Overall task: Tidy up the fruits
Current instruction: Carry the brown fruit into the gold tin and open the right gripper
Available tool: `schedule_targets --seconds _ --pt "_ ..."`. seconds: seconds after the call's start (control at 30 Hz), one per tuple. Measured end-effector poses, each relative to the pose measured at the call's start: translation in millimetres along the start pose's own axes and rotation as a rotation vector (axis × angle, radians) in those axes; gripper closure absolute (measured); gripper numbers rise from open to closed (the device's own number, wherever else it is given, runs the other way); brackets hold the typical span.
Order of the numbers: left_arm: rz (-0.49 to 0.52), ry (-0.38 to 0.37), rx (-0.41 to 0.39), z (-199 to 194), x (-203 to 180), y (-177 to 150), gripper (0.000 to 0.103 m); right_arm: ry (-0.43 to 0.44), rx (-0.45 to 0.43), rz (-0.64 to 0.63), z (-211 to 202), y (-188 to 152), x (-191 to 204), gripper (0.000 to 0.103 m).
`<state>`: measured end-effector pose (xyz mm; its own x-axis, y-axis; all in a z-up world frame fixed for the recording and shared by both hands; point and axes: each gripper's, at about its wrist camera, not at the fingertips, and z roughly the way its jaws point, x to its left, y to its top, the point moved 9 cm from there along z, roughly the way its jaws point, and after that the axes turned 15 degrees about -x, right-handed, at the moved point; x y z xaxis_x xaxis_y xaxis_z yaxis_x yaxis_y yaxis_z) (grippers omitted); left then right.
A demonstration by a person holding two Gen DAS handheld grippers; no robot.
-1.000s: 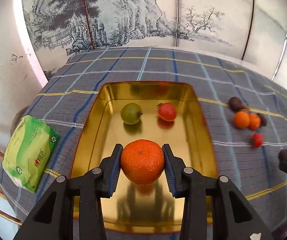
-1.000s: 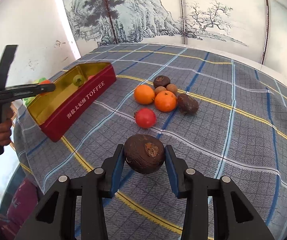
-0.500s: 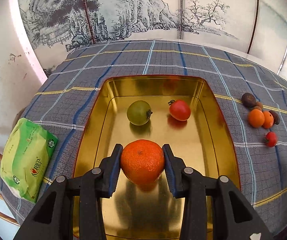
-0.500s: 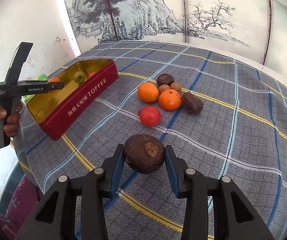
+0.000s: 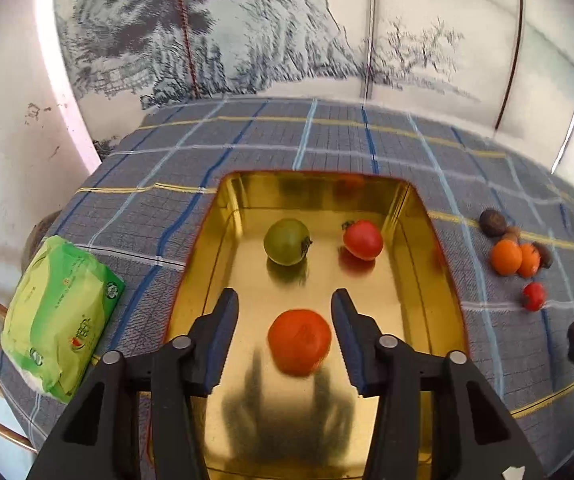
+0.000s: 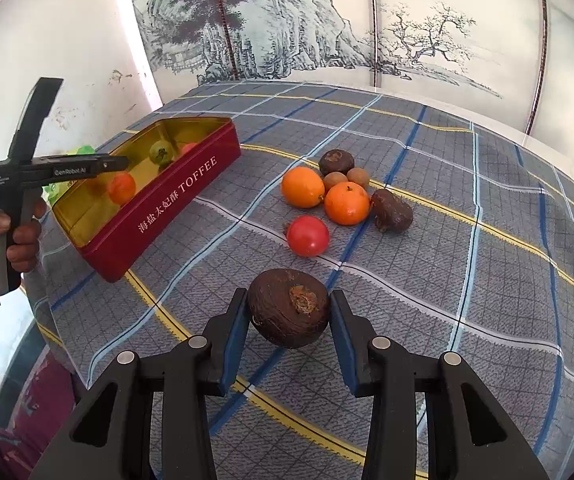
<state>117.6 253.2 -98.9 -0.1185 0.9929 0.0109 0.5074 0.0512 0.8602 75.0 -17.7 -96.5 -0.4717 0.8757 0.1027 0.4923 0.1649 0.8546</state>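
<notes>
My left gripper (image 5: 285,330) is open above the gold inside of the red toffee tin (image 5: 415,216). The orange mandarin (image 5: 300,341) sits blurred between and below its fingers, free of them. A green fruit (image 5: 287,241) and a red tomato (image 5: 362,239) lie farther back in the tin. My right gripper (image 6: 289,314) is shut on a dark brown round fruit (image 6: 289,307) and holds it above the checked cloth. The tin (image 6: 175,200) shows in the right wrist view at the left, with the left gripper (image 6: 117,164) over it.
On the cloth lies a cluster of two oranges (image 6: 302,186), a red tomato (image 6: 308,236) and several brown fruits (image 6: 392,210). A green tissue pack (image 5: 57,316) lies left of the tin near the table edge. A painted screen stands behind.
My left gripper has opened and let go of the mandarin, which has dropped into the tin. The right gripper still holds the brown fruit and has barely moved.
</notes>
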Motion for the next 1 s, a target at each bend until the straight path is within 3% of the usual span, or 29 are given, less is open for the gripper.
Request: schedule_targets --seconds 0.33,0.6,0.8,1.0 --pt "-0.021 0.009 -0.07 -53.3 -4.6 -9.8 0.045 0.026 -0.02 -0.04 -0.3 22.5 20.4 0.062" --pt "0.003 0.008 -0.089 -83.4 -14.5 -22.9 0.035 0.116 -0.056 -0.088 12.1 62.3 63.1 0.062" --pt "-0.006 0.029 -0.111 -97.6 -3.5 -25.7 0.031 0.21 -0.06 -0.106 46.5 86.8 108.9 0.062" --pt "-0.013 0.054 -0.111 -101.7 11.5 -29.6 0.031 0.256 -0.003 -0.131 98.6 97.2 143.6 0.062"
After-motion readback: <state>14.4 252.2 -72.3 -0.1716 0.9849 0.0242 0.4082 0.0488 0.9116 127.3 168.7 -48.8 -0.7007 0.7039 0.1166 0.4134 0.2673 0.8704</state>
